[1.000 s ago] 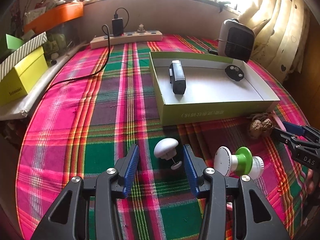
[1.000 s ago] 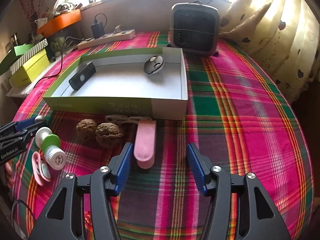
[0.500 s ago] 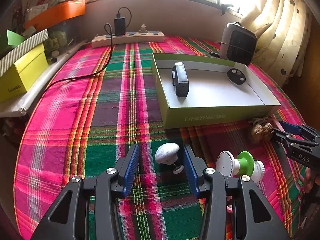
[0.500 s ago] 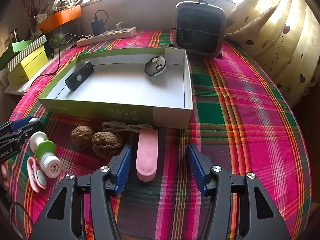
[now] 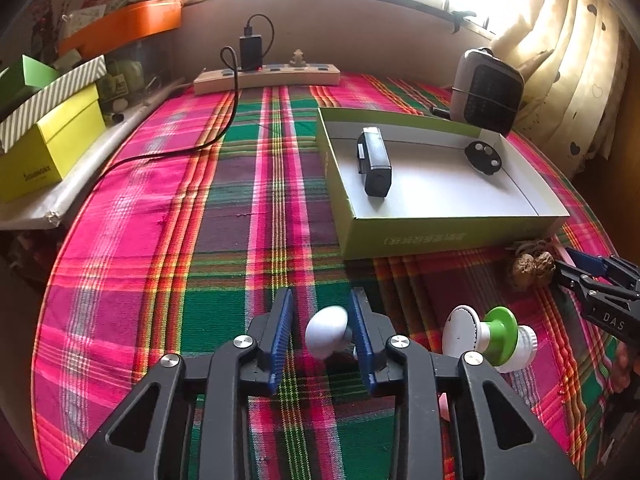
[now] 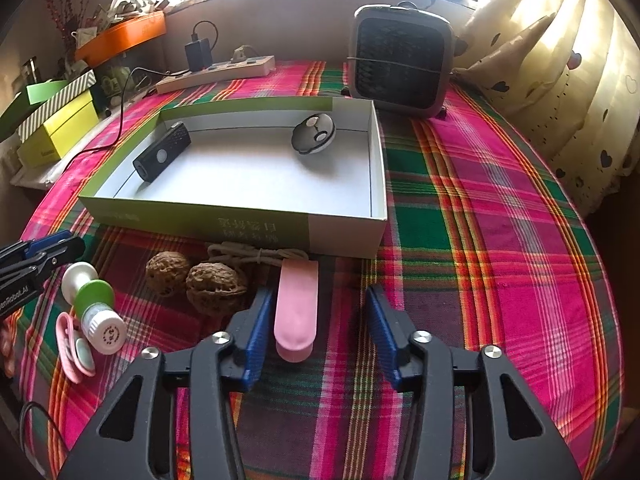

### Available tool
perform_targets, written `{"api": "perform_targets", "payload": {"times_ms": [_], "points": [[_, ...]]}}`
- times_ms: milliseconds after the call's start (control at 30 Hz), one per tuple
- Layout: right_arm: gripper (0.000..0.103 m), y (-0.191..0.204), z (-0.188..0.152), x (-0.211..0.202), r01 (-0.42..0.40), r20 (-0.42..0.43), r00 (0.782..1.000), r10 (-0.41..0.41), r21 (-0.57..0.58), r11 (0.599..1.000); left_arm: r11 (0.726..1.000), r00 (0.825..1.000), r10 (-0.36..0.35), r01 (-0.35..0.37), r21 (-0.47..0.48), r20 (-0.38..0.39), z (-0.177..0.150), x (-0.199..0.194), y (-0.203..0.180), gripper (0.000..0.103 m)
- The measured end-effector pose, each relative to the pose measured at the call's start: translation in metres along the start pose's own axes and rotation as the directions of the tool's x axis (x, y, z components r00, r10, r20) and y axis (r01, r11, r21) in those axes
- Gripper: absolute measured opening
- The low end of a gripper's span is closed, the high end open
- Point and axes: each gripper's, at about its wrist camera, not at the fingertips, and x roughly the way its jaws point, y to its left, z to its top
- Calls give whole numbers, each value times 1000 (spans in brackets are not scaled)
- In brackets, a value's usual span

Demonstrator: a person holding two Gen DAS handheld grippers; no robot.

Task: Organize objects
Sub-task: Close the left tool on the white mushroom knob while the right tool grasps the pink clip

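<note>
We record the left gripper [image 5: 322, 326] with jaws narrowed around the white mushroom-shaped knob [image 5: 327, 336] on the plaid cloth [image 5: 224, 220], its right pad touching, and the right gripper [image 6: 318, 328] spread wide astride the pink case [image 6: 297, 312] lying just before the green-walled tray [image 6: 200, 220].

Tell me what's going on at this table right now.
A person is tidying small things into the green box. The left gripper has its fingers around a white knob, one finger touching it, not clearly clamped. The right gripper is open around a pink case on the cloth. A black remote and a round gadget lie in the box; two walnuts remain outside.
</note>
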Motion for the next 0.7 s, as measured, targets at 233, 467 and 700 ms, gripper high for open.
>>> {"api": "perform_targets", "payload": {"times_ms": [233,467,700], "points": [[34,1,-1,-1,-10,4,1000,11,-5,1000,1000,1000,1,-1,-10,2,0,-1,3,18],[23,0,-1,-2,-14,6,1000,14,-7,1000,1000,1000,4,-4,-7,2,0,-1,3,18],[19,0,-1,-1,-14,6,1000,15,-7,1000,1000,1000,3,-3,-8,2,1,-1,3,18]]}}
